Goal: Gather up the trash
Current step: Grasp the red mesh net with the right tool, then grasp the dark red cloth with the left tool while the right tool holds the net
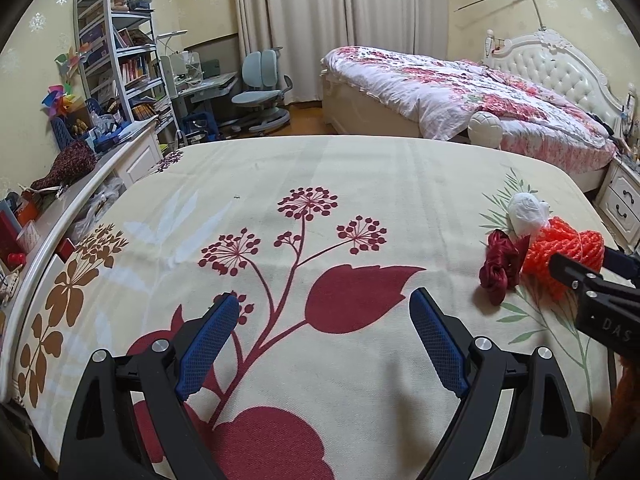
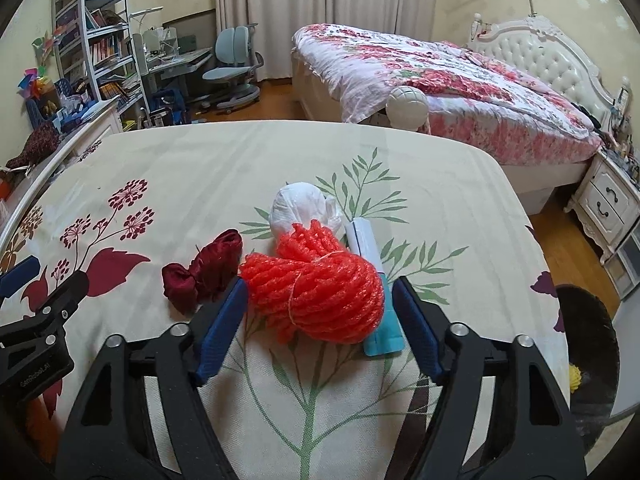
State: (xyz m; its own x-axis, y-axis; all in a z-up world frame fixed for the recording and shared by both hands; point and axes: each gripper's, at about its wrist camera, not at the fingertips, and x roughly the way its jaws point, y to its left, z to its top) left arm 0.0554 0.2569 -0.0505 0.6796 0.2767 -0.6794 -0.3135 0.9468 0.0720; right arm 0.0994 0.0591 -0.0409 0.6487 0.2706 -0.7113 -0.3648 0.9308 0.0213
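On the flowered tablecloth (image 2: 168,168) lies a small heap. It holds an orange foam-net bundle (image 2: 320,288), a crumpled white plastic bag (image 2: 300,208), a dark red ribbon bow (image 2: 204,272) and a white and teal tube (image 2: 384,332). My right gripper (image 2: 320,282) stands open around the orange bundle. Its left pad is at the bundle's edge, and a gap shows at the right pad beside the tube. My left gripper (image 1: 324,296) hangs open over bare cloth, left of the heap, with nothing between its fingers. In the left wrist view the orange bundle (image 1: 560,248) and the bow (image 1: 500,264) lie far right.
A dark round bin (image 2: 588,340) stands by the table's right edge, something yellow (image 2: 575,376) in it. A cluttered white sideboard (image 1: 80,184) runs along the left. Behind the table are a bed (image 1: 460,92), a desk chair (image 1: 260,92) and a nightstand (image 2: 608,200).
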